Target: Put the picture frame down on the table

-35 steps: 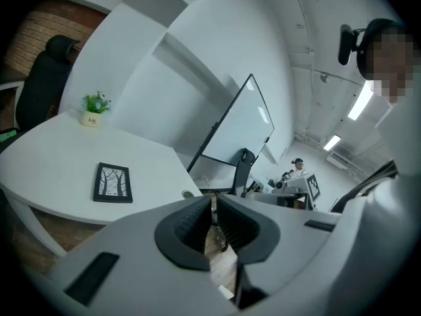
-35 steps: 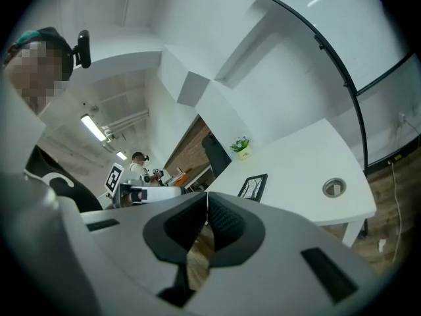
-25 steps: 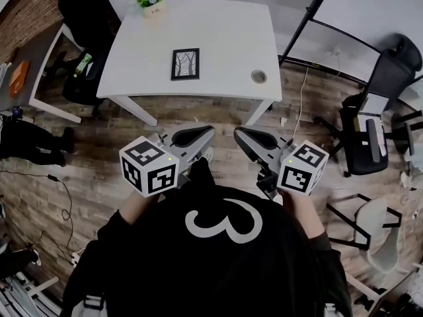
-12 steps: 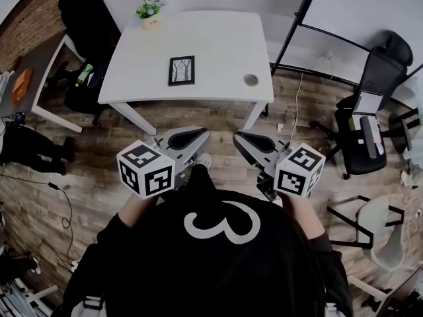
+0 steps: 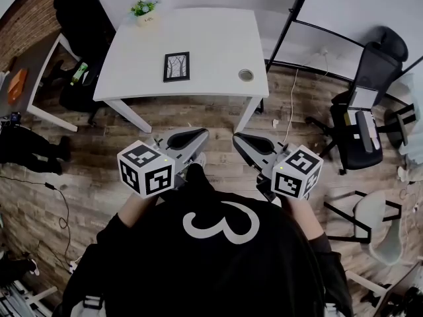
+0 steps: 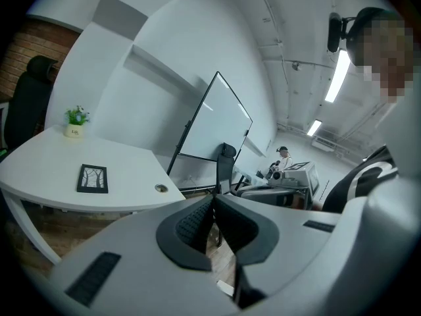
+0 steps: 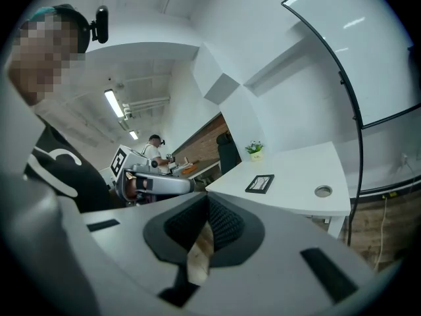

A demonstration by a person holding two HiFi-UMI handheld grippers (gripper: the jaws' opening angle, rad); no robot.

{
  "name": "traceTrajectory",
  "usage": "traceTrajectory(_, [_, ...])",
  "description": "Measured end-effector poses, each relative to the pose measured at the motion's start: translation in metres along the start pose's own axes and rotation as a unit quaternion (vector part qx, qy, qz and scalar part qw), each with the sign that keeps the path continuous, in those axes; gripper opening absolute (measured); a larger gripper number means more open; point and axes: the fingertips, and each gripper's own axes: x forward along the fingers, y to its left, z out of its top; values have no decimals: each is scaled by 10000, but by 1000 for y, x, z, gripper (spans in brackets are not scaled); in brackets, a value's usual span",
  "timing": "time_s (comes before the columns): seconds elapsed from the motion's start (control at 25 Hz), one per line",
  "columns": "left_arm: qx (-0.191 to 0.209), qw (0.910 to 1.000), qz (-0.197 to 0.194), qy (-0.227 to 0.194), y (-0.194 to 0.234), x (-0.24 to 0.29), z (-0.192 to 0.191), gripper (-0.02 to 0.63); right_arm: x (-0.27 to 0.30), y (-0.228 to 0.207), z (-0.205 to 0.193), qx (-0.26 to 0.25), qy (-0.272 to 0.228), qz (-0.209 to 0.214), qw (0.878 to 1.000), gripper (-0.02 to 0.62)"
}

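Note:
A black picture frame with a tree drawing lies flat on the white table, well ahead of me. It also shows in the left gripper view as the frame and in the right gripper view as the frame. My left gripper and right gripper are held close to my body, over the wooden floor, far short of the table. Both are shut with nothing between the jaws; the left gripper and right gripper show their pads pressed together.
A small potted plant stands at the table's far left corner, and a round cable hole sits near its right front. Black office chairs stand to the right, a whiteboard stand behind, another desk at left.
The view has shifted: the table and frame sit slightly further left and up in the head view. Both grippers keep their place near my body, still shut.

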Motion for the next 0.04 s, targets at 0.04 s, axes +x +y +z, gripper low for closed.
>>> traceTrajectory(0.04, [-5,10000,-5,1,-1,0,-1,23,-1,0,-1,11,5,-9,10000,23])
